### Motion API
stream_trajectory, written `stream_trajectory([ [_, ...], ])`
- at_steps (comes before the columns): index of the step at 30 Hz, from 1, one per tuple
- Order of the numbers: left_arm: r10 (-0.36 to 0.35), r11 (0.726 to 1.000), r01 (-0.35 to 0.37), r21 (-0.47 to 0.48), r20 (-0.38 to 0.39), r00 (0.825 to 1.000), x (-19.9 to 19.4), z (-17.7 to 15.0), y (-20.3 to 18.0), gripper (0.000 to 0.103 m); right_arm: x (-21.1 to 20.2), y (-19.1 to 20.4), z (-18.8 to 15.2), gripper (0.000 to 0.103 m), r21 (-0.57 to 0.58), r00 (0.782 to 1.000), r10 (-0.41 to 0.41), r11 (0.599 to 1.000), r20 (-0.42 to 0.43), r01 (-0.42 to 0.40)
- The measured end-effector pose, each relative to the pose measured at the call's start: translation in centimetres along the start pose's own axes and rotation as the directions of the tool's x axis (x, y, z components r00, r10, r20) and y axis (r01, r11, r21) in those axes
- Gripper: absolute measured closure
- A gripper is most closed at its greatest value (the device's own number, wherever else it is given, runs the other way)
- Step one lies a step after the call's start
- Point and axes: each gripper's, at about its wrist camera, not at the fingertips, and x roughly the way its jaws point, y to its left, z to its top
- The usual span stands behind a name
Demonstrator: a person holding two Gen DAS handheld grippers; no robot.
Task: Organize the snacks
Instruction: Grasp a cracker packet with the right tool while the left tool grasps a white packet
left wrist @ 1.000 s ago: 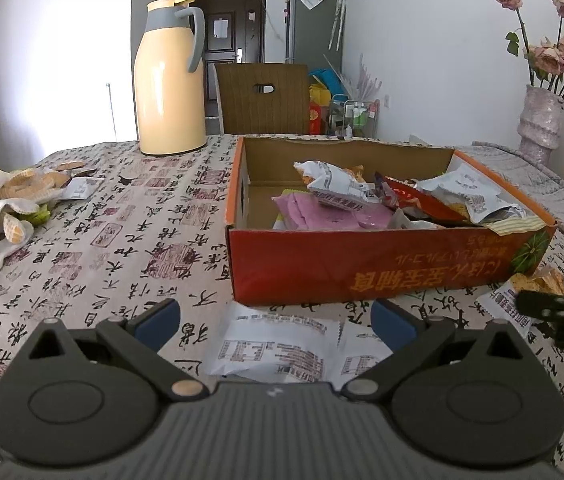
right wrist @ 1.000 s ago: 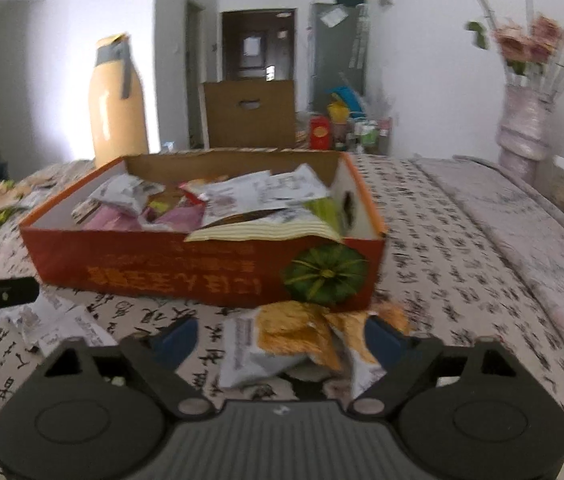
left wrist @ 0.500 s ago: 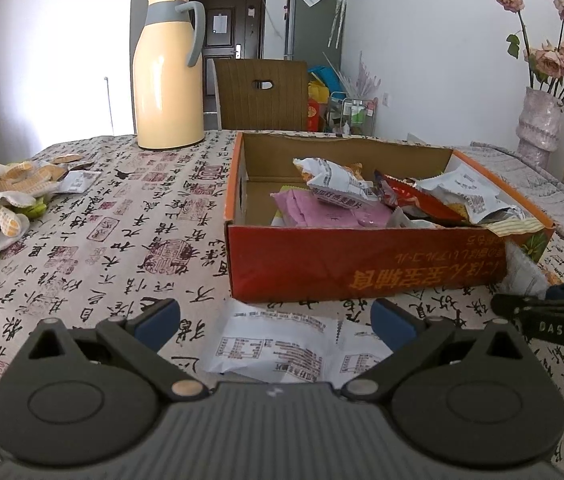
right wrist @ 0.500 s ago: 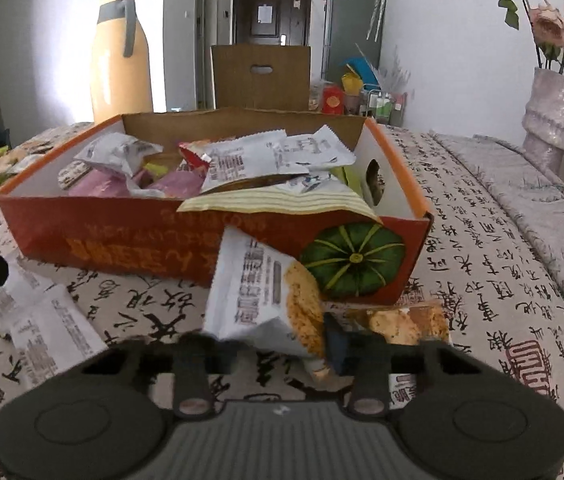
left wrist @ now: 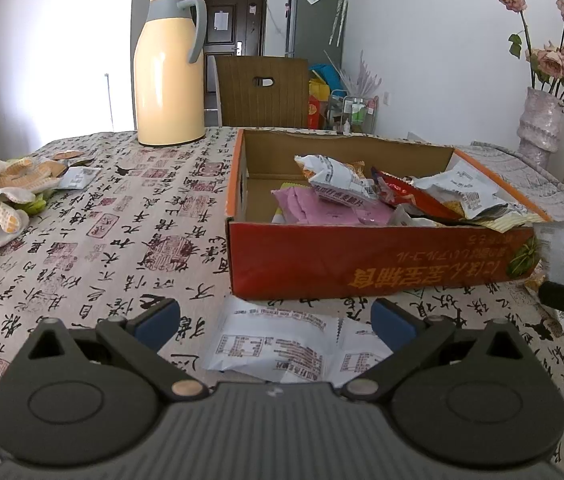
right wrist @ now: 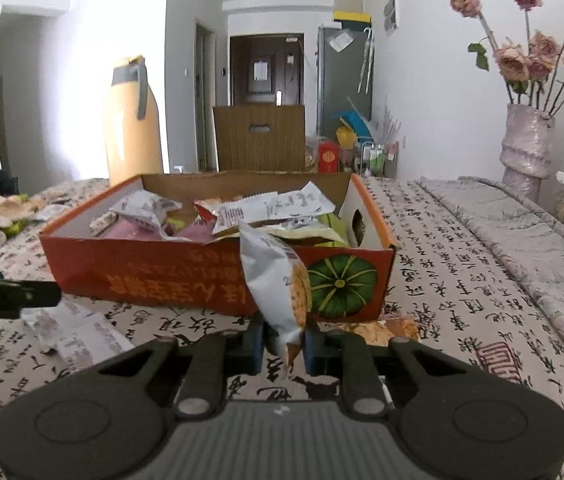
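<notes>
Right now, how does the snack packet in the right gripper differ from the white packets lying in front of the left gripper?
The packet in the right gripper stands upright, pinched as the jaws close; the white packets lie flat on the tablecloth, ungripped between the left gripper's open jaws. The held one shows an orange snack picture; the flat ones show printed labels. All are outside the box.

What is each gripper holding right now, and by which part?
The right gripper, its jaws closing, pinches the snack packet by its bottom end, and it stands upright. The left gripper is open, holding nothing.

two low wrist views side by side, facing the red box (left wrist: 362, 264), close, both showing it
</notes>
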Motion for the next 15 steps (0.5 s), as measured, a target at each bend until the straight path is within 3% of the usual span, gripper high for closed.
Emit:
stream_trajectory([
  [10, 0.023, 1.0, -0.023, 0.006, -0.025, 0.999, 0.0, 0.0, -0.1, 0.0, -2.7, -0.7, -1.4, 0.086, 0.058, 0.998, 0.024, 0.998, 0.052, -0.027],
  [15, 0.046, 0.998, -0.043, 0.041, -0.08, 0.996, 0.0, 0.6, -0.3, 0.0, -3.3, -1.2, -1.8, 0.086, 0.082, 0.997, 0.037, 0.996, 0.068, -0.043],
])
